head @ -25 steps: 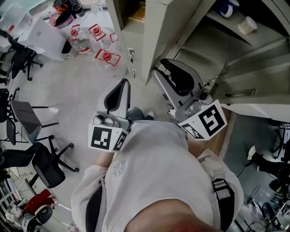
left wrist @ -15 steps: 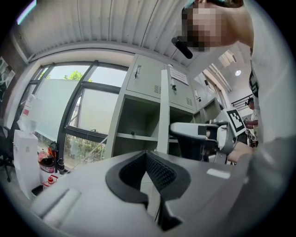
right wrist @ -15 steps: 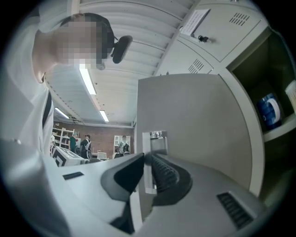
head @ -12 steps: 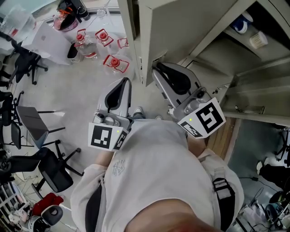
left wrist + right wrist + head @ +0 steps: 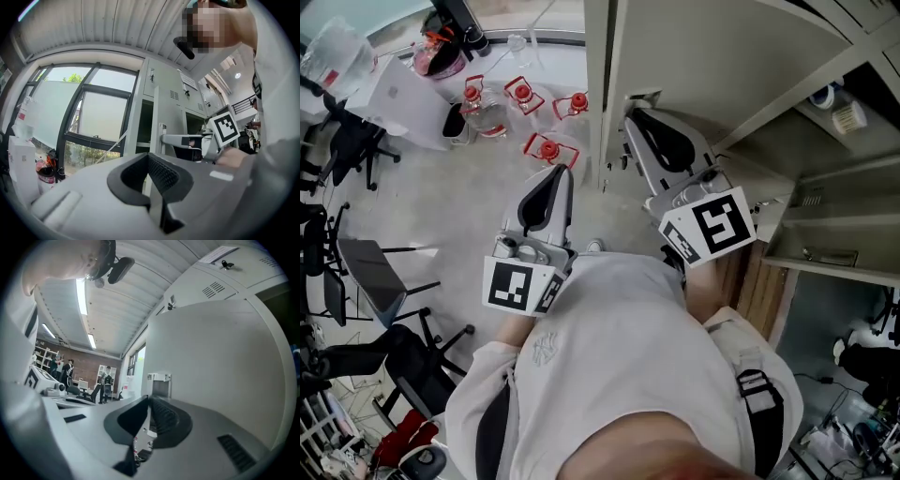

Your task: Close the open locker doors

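Looks like the pushing step: right tongs (image 5: 649,141), shut and empty, nose up by the open pale grey metal locker door (image 5: 712,66) at 12 o'clock. Left tongs (image 5: 546,192) are shut too, holding nothing. Next I'd push it home.

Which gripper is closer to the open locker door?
The right gripper, jaws shut, at the latch edge of the open locker door; the left gripper hangs over the floor.
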Tool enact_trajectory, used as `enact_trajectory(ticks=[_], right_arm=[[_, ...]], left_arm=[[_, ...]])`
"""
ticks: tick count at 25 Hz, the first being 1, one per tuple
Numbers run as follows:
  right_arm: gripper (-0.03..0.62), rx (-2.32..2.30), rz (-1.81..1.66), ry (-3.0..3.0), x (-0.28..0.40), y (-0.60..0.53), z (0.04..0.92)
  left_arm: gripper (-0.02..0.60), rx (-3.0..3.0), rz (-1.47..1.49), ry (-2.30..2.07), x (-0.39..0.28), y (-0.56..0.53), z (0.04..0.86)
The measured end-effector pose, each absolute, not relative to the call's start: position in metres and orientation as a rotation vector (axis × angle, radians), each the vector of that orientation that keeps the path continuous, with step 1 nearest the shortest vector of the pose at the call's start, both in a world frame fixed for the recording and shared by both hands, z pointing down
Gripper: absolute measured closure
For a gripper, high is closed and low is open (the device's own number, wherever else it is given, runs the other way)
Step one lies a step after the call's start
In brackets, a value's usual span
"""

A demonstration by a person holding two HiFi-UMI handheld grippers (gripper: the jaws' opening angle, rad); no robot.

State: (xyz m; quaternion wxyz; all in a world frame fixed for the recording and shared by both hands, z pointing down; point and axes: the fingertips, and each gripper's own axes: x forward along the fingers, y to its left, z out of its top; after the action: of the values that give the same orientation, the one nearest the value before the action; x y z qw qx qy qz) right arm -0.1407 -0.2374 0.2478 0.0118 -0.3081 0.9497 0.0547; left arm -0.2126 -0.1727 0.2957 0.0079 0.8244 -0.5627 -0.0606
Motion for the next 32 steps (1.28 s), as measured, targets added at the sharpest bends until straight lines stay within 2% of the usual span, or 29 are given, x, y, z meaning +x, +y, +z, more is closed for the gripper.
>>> enact_trajectory(ticks=[16, 25, 32], right_arm=[[0.571, -1.314, 0.27, 2.888, -0.158, -0.336, 0.25], [0.571, -1.397, 0.259, 2.862, -0.161, -0.345, 0.248], [0.569, -1.554, 0.398, 2.856, -0.162, -0.343, 0.254]], left_arm=[[0.58, 2.526, -0.214, -1.785, -0.261, -0.199, 0.304], [0.58, 2.521, -0.218, -1.779, -0.269, -0.203, 0.304], [0.58, 2.54, -0.214, -1.734, -0.263, -0.204, 0.307]])
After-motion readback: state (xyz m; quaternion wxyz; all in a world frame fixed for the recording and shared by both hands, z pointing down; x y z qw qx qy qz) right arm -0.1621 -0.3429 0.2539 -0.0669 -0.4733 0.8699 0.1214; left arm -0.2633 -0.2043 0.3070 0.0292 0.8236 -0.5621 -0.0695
